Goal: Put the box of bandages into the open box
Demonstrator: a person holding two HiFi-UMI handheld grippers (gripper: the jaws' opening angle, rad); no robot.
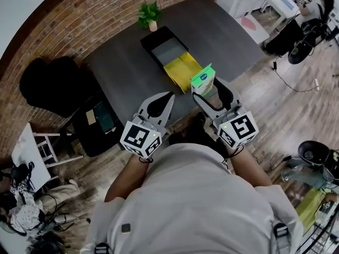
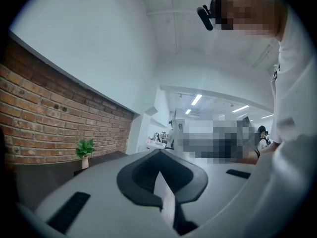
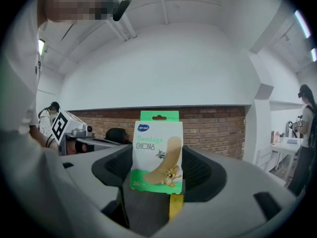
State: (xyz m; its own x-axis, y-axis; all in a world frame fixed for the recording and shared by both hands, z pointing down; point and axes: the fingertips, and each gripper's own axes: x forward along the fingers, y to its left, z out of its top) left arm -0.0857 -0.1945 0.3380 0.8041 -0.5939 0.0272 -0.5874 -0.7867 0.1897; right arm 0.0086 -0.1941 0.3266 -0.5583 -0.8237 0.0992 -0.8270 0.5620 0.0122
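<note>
The box of bandages (image 1: 203, 80), green and white with a cartoon on its front (image 3: 157, 150), stands upright between the jaws of my right gripper (image 1: 207, 89), which is shut on it. It hangs above the table's near edge, just right of the open box (image 1: 167, 51), a black tray with a yellow flap (image 1: 181, 70) folded out toward me. My left gripper (image 1: 168, 97) is shut with nothing in it, below and left of the flap. In the left gripper view the left gripper (image 2: 159, 163) points out over the table, its jaw tips touching.
A small potted plant (image 1: 150, 15) stands at the far end of the dark table (image 1: 122, 73), beside the brick wall. A black chair with items on it (image 1: 98, 123) sits left of the table. Cables and bags lie on the wooden floor at right.
</note>
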